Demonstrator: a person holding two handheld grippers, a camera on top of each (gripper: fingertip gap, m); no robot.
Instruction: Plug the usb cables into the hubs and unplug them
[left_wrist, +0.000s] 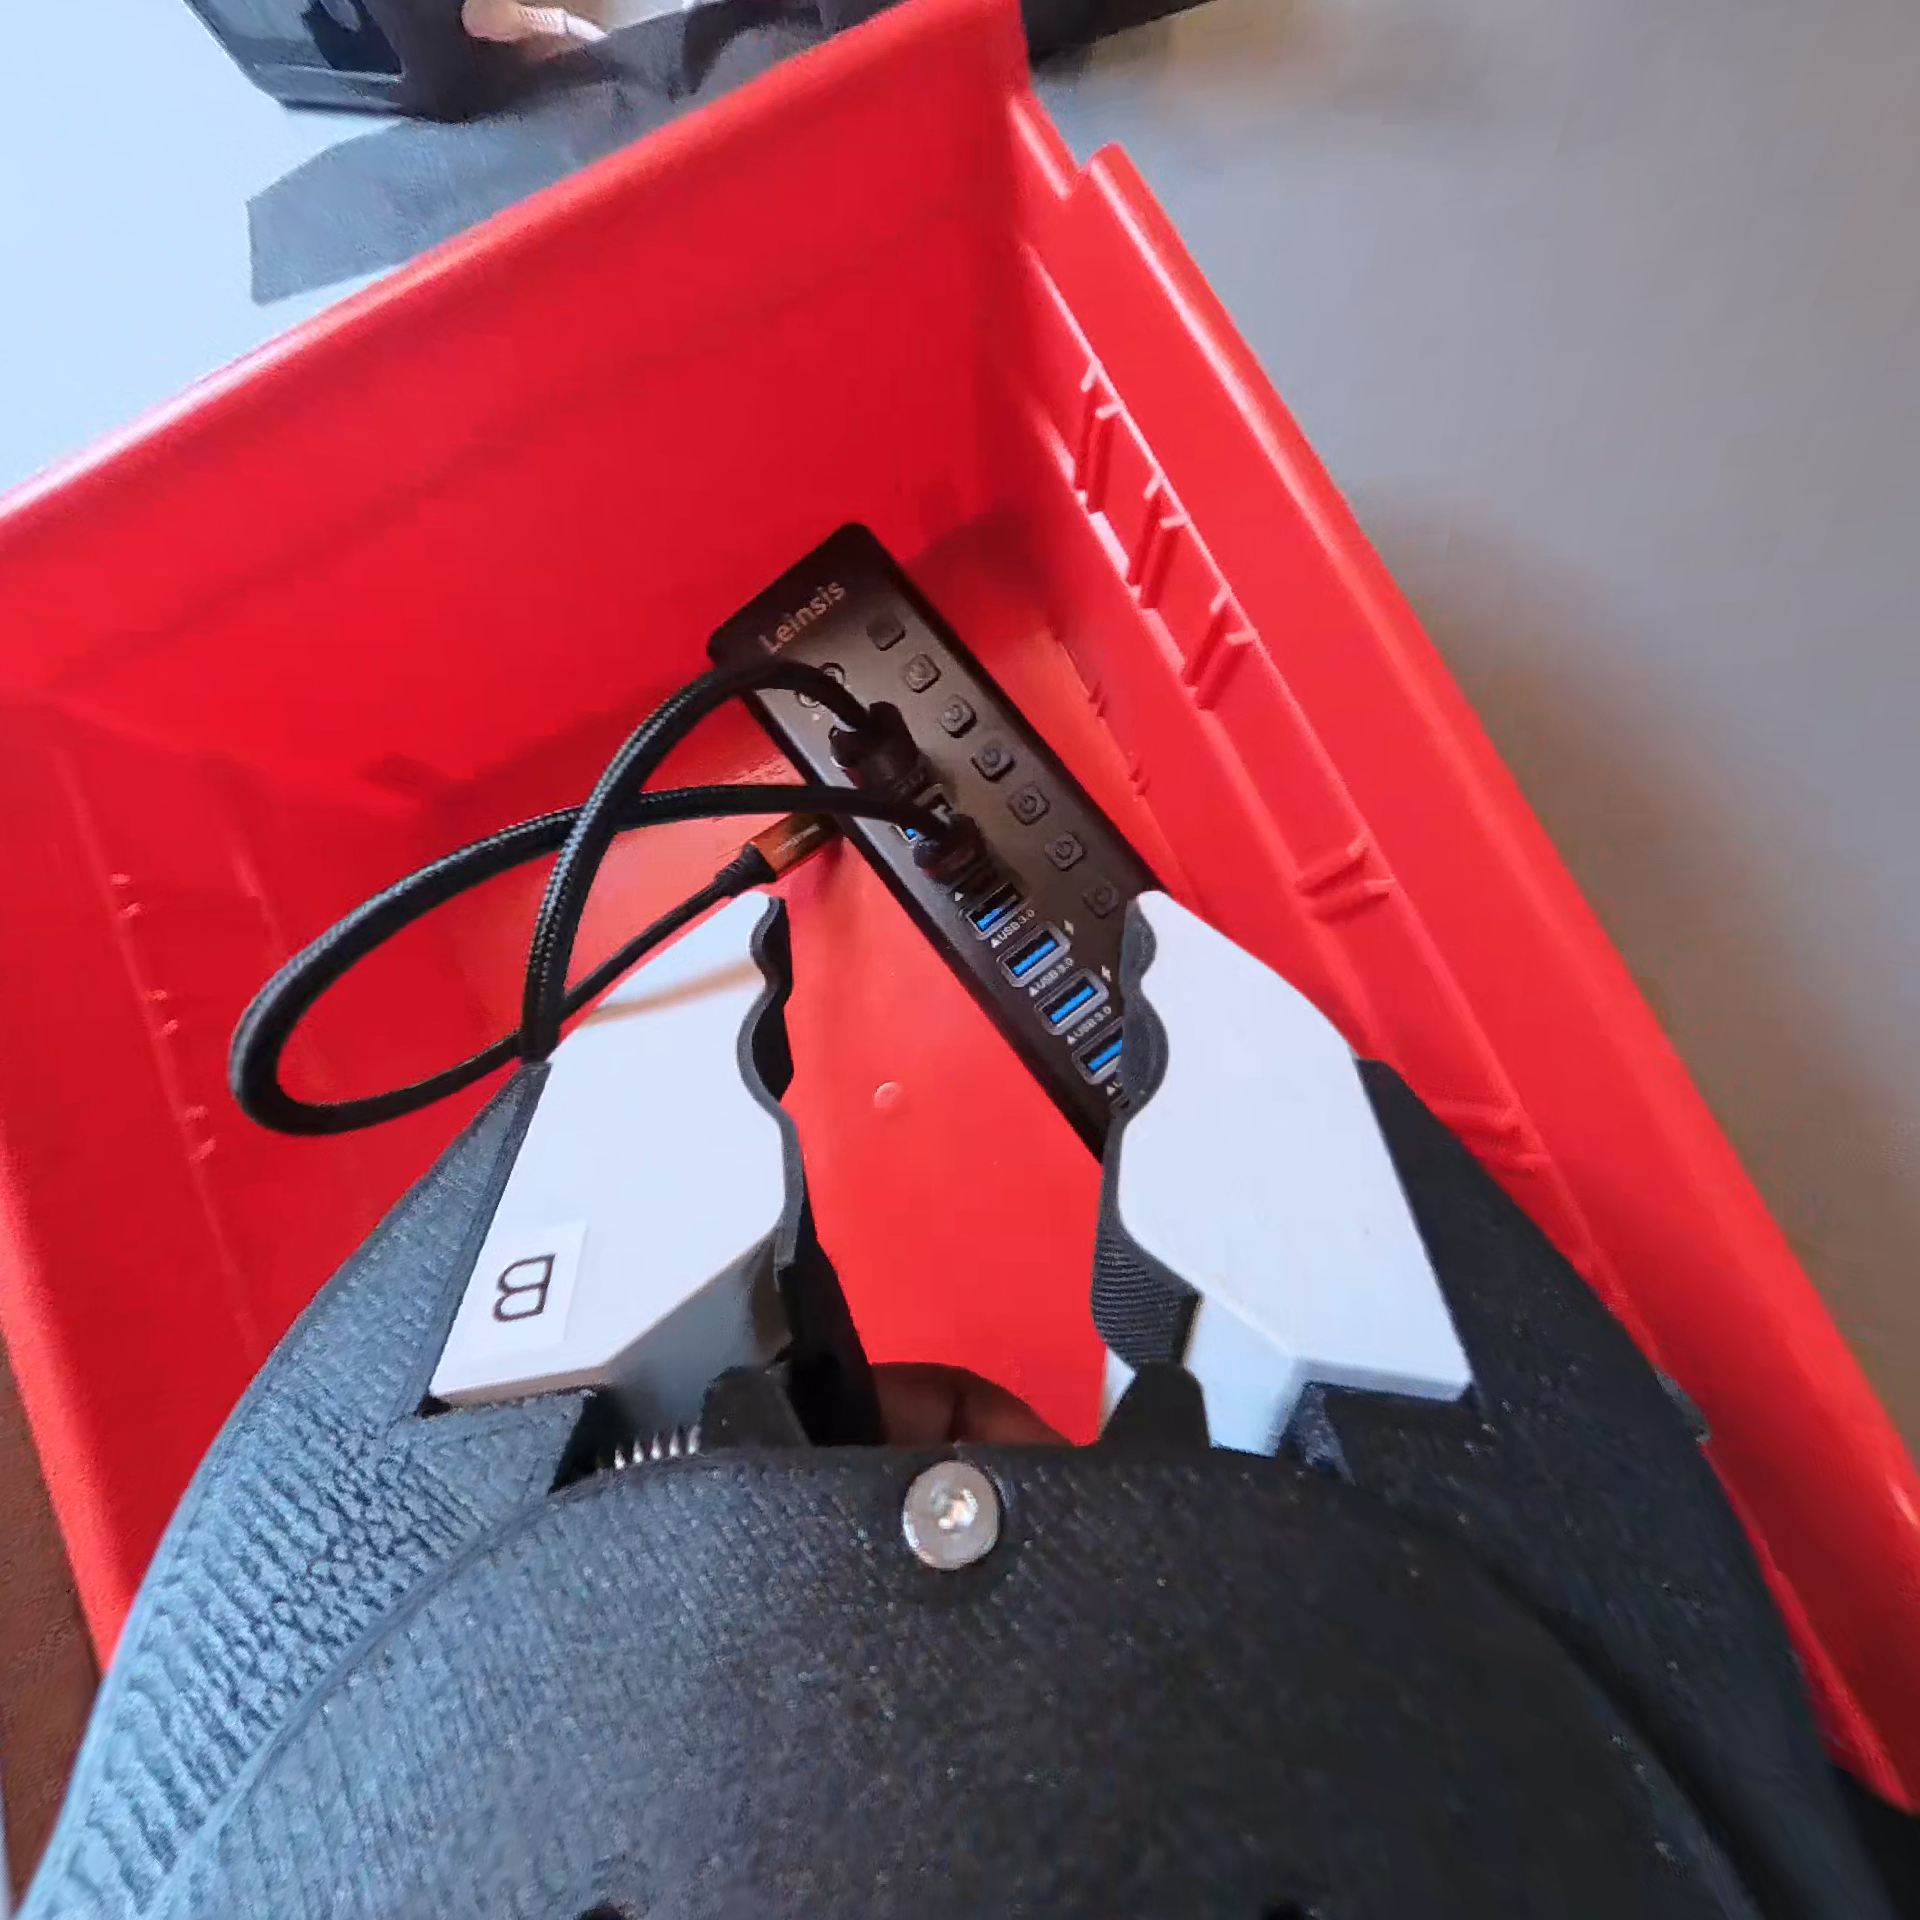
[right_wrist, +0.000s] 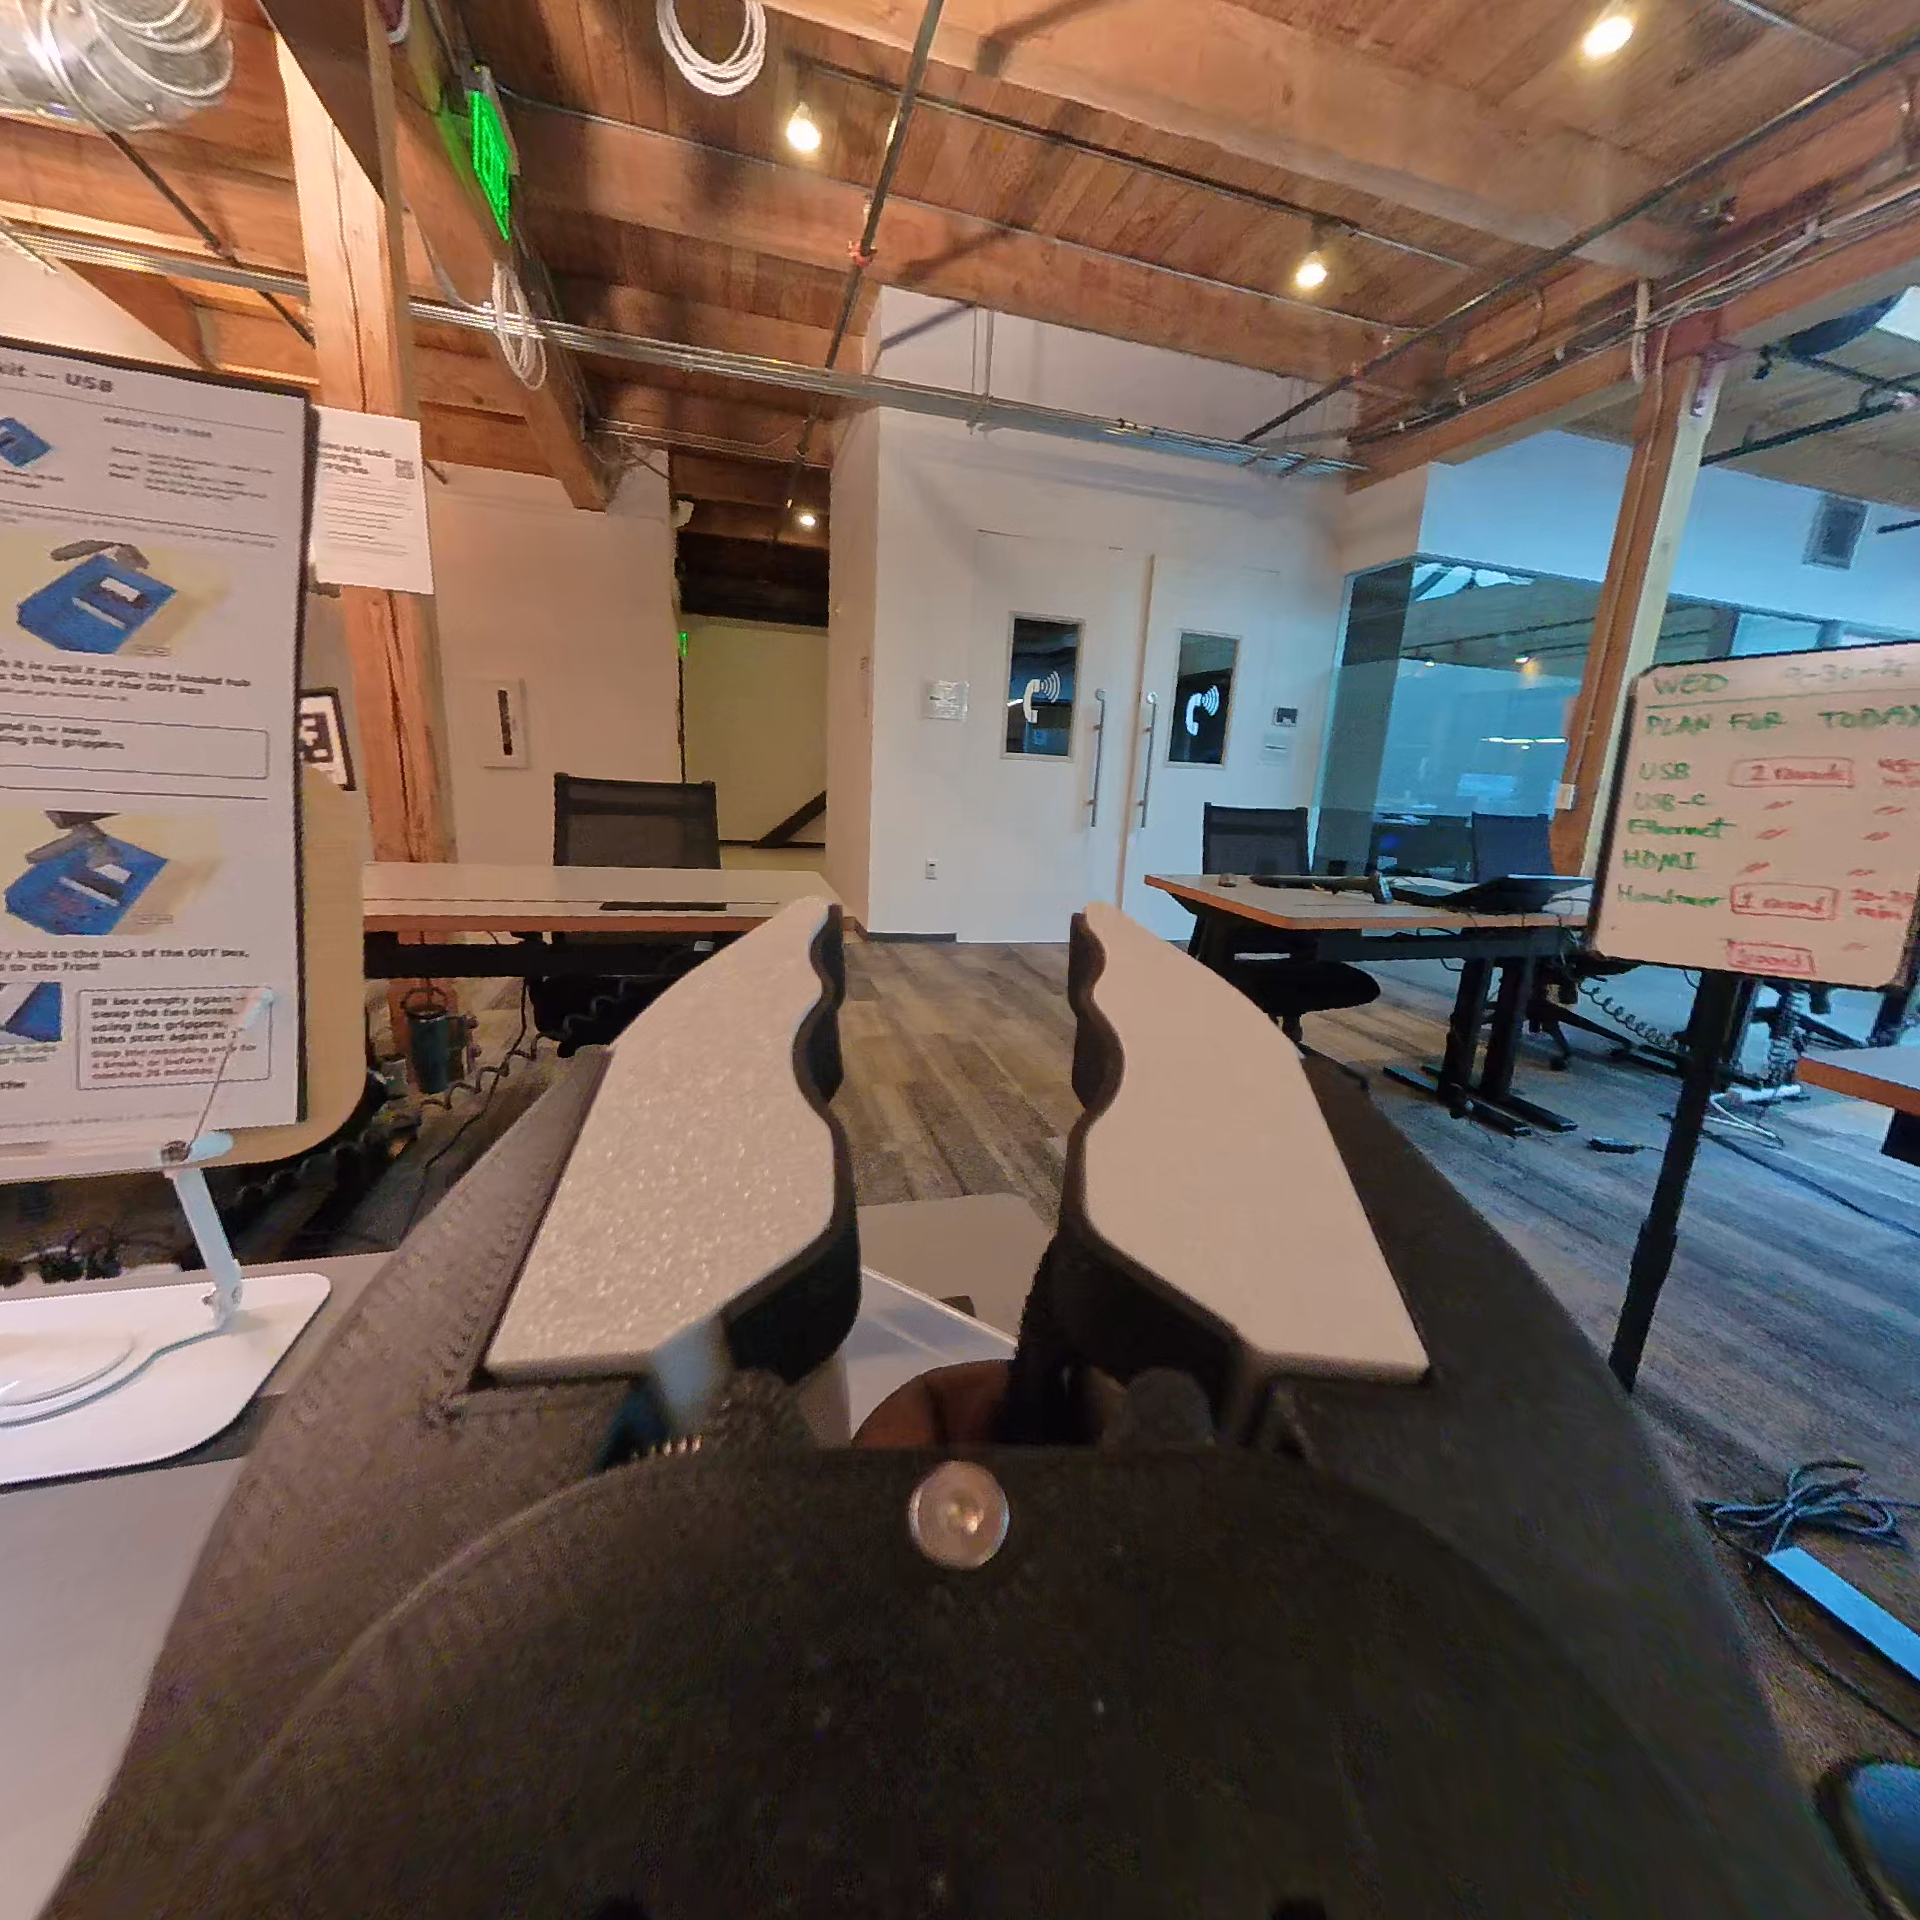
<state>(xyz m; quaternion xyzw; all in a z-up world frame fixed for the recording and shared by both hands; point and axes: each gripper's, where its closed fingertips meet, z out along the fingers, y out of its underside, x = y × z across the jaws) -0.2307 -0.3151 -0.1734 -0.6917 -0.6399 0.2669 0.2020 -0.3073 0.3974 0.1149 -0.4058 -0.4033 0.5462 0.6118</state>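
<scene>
In the left wrist view a black USB hub (left_wrist: 977, 790) with a row of blue ports and round buttons lies tilted against the right wall of a red bin (left_wrist: 520, 499). Two black braided cables (left_wrist: 582, 894) are plugged into its upper ports and loop to the left. An orange-tipped connector (left_wrist: 784, 840) lies loose on the bin floor beside the hub. My left gripper (left_wrist: 956, 914) is open inside the bin; its right finger overlaps the hub's near end and its left finger sits near the orange connector. My right gripper (right_wrist: 951, 925) is open, empty, raised and pointing out into the room.
The red bin stands on a grey table (left_wrist: 1558, 416); a black object (left_wrist: 343, 52) lies at its far edge. In the right wrist view an instruction sheet on a white stand (right_wrist: 145, 748) is at left, a whiteboard (right_wrist: 1766, 821) at right, desks and chairs beyond.
</scene>
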